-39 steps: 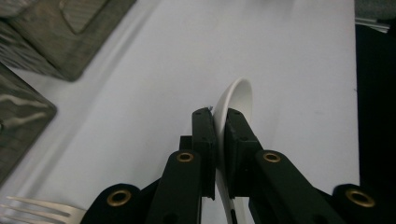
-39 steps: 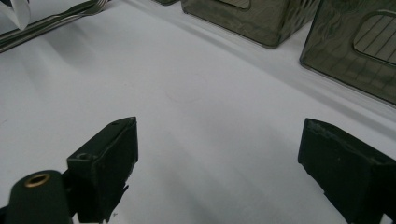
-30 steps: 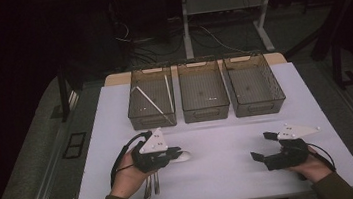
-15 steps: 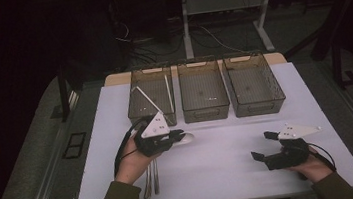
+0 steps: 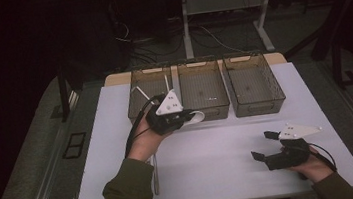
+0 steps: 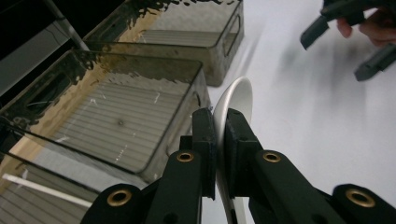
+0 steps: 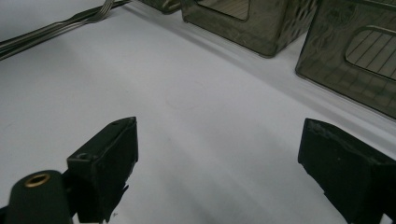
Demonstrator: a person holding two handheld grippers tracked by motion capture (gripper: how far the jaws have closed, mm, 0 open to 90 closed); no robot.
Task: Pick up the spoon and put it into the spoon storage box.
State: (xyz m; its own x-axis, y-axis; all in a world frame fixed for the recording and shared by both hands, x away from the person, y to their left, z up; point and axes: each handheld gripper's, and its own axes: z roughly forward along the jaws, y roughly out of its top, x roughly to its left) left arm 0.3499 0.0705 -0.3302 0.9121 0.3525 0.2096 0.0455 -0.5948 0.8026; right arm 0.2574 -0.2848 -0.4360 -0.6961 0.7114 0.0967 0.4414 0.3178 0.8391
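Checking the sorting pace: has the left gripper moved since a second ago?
Yes. The left gripper, shut on a white spoon, has moved up the high view toward the middle bin.

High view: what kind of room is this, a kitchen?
Probably a lab or test room, not a kitchen: a white table with three matching bins, cables on the dark floor, and a hand-held left gripper holding a white spoon.

Three smoky clear plastic bins (image 5: 202,90) in a row at the back of the white worktop (image 5: 213,176). Thin white sticks (image 5: 166,83) in the left bin. Metal forks (image 5: 155,175) lie front-left, white plastic spoon (image 5: 195,117) before the middle bin.
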